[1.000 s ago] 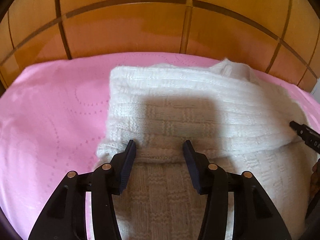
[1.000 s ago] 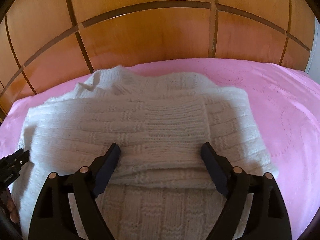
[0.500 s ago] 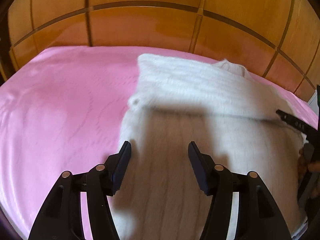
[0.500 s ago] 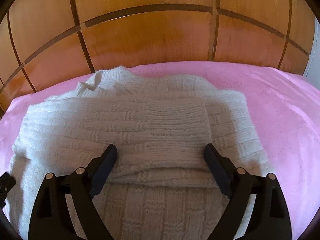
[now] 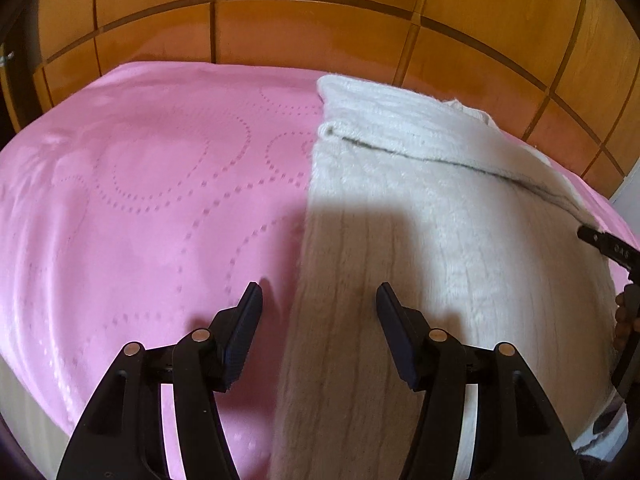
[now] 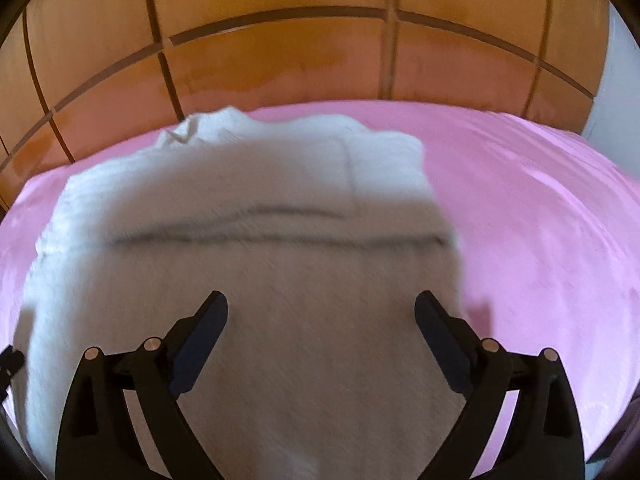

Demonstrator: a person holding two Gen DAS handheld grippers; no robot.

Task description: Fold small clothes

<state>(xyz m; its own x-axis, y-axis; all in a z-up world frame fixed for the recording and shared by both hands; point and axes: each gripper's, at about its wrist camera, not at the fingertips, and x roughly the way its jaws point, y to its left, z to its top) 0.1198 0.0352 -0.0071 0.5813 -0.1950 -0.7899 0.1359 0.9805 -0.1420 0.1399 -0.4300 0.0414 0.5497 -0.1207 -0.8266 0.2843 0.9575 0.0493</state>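
Two grippers unladen | left gripper parted astride sweater left edge; right gripper jaws opening above sweater | sweater on pink bedspread, near headboard; you should pinch both layers evenly

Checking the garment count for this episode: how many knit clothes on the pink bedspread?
1. A single white knitted sweater lies partly folded on the pink bedspread, below both grippers, near the wooden headboard. Anything tucked underneath it would be hidden.
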